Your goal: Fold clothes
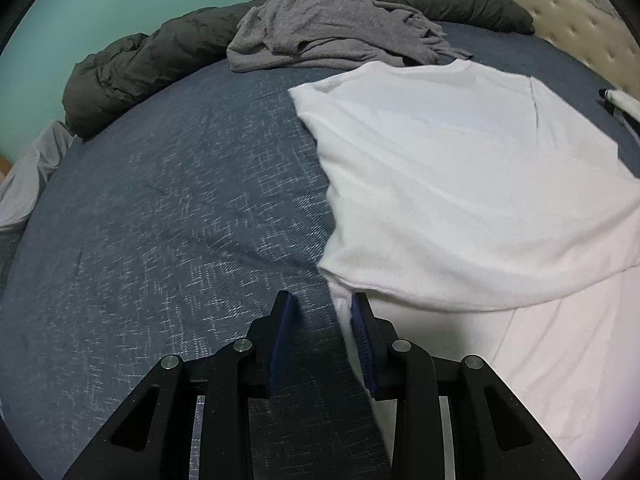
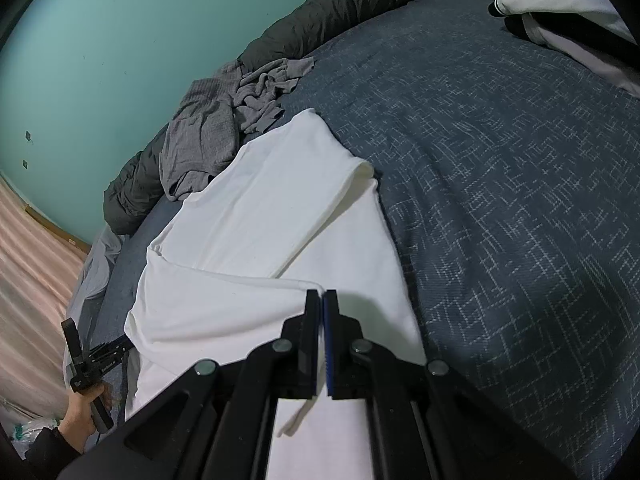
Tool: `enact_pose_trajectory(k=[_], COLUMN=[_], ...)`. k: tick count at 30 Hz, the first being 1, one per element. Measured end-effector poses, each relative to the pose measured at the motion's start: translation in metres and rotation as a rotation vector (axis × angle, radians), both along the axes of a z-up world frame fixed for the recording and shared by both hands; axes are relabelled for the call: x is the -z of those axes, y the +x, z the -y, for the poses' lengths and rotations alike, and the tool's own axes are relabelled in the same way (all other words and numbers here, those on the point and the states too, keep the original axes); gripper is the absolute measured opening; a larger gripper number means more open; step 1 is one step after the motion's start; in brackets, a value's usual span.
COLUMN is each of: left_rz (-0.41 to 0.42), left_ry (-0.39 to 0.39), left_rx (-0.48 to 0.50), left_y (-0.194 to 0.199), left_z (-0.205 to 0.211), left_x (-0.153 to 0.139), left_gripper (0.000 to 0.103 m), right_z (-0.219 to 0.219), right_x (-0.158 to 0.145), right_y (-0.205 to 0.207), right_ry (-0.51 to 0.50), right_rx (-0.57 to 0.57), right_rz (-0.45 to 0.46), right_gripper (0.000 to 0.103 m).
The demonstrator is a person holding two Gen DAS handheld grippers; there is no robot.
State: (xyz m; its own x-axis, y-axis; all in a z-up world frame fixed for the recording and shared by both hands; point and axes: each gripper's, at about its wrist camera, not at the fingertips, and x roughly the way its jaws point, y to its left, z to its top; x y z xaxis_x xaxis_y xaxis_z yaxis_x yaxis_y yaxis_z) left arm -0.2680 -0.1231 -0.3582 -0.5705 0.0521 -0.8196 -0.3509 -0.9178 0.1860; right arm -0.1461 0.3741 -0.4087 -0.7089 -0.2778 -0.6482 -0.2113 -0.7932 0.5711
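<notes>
Lying spread on the bed (image 1: 160,208): white shirt (image 1: 460,184). Hovering apart at its near left edge: left hand-held gripper (image 1: 322,304). Pinching its folded hem: right hand-held gripper (image 2: 321,300).

Left gripper (image 1: 322,300): jaws standing apart, fingers pointing toward 12 o'clock.
Right gripper (image 2: 322,298): jaws pressing nearly together, possibly pinching something thin.
Left hand (image 2: 86,408): gripping its handle at 8 o'clock in the right wrist view.
</notes>
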Motion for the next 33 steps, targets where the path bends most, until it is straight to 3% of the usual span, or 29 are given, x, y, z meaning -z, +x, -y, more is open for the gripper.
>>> enact_pose_trajectory(k=[5, 8, 10, 12, 16, 18, 27, 33], left_rz=[-0.038, -0.06, -0.067, -0.078, -0.057, -0.037, 0.014, 0.02], left_ry=[-0.06, -0.047, -0.003, 0.044, 0.16, 0.177, 0.17, 0.176], left_rx=[0.009, -0.008, -0.016, -0.036, -0.122, -0.153, -0.206, -0.198], left_y=[-0.006, -0.01, -0.008, -0.006, -0.004, -0.004, -0.008, -0.001], left_z=[-0.009, -0.008, -0.005, 0.0, 0.019, 0.026, 0.028, 0.031], left_x=[0.001, -0.003, -0.008, -0.014, -0.021, -0.016, 0.0, -0.009], left_gripper=[0.035, 0.031, 0.012, 0.006, 0.005, 0.005, 0.003, 0.003], right_z=[0.0, 0.0, 0.0, 0.0, -0.001, 0.0, 0.001, -0.002], right_x=[0.0, 0.001, 0.001, 0.001, 0.002, 0.001, 0.001, 0.001], right_y=[0.0, 0.0, -0.001, -0.001, -0.001, -0.001, -0.001, -0.002], right_ry=[0.0, 0.001, 0.001, 0.002, -0.001, 0.0, 0.002, -0.019], right_rx=[0.001, 0.0, -0.001, -0.003, -0.008, -0.012, -0.016, -0.008], right_rz=[0.003, 0.005, 0.005, 0.005, 0.007, 0.007, 0.016, 0.004], right_gripper=[0.002, 0.002, 0.002, 0.002, 0.002, 0.002, 0.002, 0.003])
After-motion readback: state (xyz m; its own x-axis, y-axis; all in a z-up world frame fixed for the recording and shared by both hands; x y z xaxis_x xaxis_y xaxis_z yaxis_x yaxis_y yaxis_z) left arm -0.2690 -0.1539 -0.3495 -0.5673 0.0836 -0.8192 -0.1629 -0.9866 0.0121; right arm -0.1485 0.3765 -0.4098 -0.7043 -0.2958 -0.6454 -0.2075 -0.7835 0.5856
